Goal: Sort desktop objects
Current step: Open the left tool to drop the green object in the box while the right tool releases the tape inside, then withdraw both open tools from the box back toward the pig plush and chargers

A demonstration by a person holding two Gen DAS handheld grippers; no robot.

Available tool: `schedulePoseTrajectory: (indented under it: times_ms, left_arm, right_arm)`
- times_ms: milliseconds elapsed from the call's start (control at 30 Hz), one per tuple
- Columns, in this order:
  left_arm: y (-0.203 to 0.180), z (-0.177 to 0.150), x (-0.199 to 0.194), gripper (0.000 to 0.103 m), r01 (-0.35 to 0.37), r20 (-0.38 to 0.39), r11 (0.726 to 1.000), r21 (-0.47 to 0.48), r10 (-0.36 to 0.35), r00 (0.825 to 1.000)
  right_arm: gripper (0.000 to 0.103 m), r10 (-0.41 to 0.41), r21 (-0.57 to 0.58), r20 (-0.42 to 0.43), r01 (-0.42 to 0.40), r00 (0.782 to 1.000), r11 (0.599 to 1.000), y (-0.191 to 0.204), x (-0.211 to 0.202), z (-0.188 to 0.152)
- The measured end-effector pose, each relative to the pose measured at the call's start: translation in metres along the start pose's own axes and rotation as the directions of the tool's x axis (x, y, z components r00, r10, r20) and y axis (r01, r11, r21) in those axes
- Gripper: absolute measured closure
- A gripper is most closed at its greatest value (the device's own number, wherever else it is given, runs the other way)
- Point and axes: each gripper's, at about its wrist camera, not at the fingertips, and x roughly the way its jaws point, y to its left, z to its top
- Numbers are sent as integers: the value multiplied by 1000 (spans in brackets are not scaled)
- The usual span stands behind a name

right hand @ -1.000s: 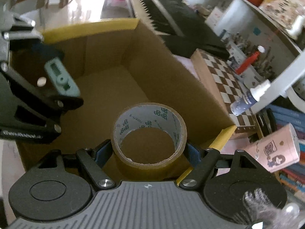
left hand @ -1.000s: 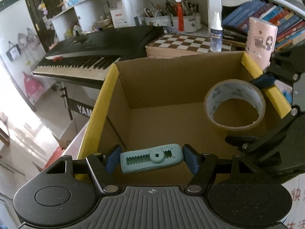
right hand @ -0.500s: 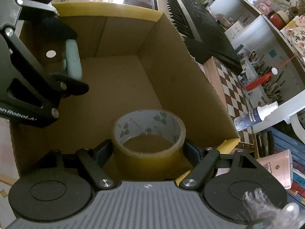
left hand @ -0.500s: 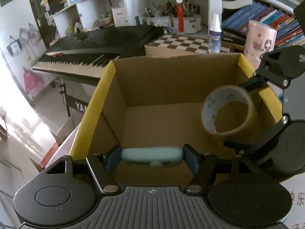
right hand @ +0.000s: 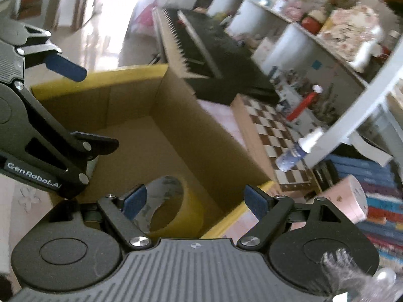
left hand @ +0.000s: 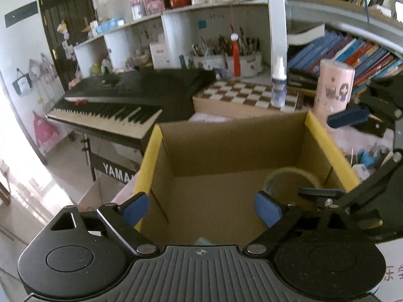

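An open cardboard box (left hand: 226, 141) with yellow-taped rims stands below both grippers; it also shows in the right wrist view (right hand: 141, 100). A roll of brown tape (left hand: 289, 178) lies inside it at the right, seen on its side in the right wrist view (right hand: 173, 209). A sliver of the pale green clip (left hand: 202, 241) shows on the box floor by the left gripper's body. My left gripper (left hand: 201, 207) is open and empty above the box. My right gripper (right hand: 194, 198) is open and empty above the tape.
A black keyboard (left hand: 121, 100) stands behind the box at the left. A chessboard (left hand: 246, 95) with a spray bottle (left hand: 278, 85) and a pink cylinder (left hand: 332, 88) sit behind it. Bookshelves (left hand: 352, 50) and pen pots line the back.
Both grippers opened. The green clip and the tape roll dropped into the box, and both grippers rose and pulled back from it.
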Motion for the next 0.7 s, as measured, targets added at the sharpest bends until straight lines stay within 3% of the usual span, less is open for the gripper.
schedulePoseTrajectory:
  times_ms: [167,267,467,700]
  left_arm:
    - [6,3,-21,6,12,56,1000,-1,-12,998]
    - [11,1,-30,4,16,75,1000,2,-16,997]
    - [21,-14,-39,4,40,50,999,-6,-40,998]
    - [31,-32,-58,4,74,44,996,-39,-73,996]
  right_arm:
    - [18,-72,106,30,68,997,992,2,-25,-7]
    - [18,-135,227,48,121,990,966,5,-44,-13]
    - [18,-268,482,69,202,961,852,17,-81,-30]
    - [18,-369,614,35,271,929,741,38,-112,-52]
